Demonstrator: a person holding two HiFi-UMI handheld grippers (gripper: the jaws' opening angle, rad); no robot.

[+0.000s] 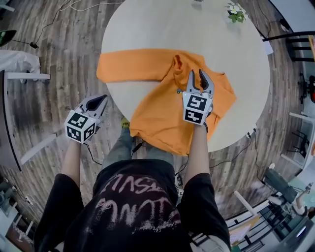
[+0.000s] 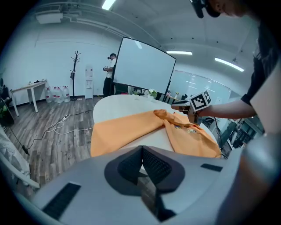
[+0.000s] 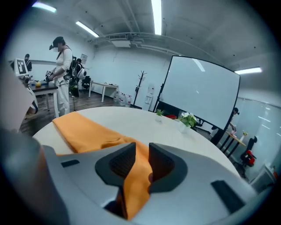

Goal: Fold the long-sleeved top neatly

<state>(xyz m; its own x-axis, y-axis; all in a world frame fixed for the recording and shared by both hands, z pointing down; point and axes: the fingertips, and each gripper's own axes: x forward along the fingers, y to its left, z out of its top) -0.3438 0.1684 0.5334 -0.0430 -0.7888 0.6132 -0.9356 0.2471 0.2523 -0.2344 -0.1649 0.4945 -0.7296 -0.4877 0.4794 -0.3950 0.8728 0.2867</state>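
Note:
An orange long-sleeved top (image 1: pixel 162 110) lies on the round pale table (image 1: pixel 197 29), one sleeve (image 1: pixel 128 66) stretched out to the left and the body hanging over the near edge. My right gripper (image 1: pixel 197 74) is over the top near the bunched collar, its jaws apart. In the right gripper view a fold of the orange cloth (image 3: pixel 138 176) runs loosely up between the right gripper (image 3: pixel 142 151) jaws. My left gripper (image 1: pixel 101 98) is shut and empty, off the table's left edge over the floor. The left gripper view shows that gripper (image 2: pixel 141 151) pointing at the top (image 2: pixel 127 132).
A small potted plant (image 1: pixel 236 12) stands at the table's far side. A dark chair (image 1: pixel 300 44) is to the right, and white furniture (image 1: pixel 19 64) and cables (image 1: pixel 74 5) to the left. Another person (image 3: pixel 61 74) stands far off, beside a large screen (image 2: pixel 142 66).

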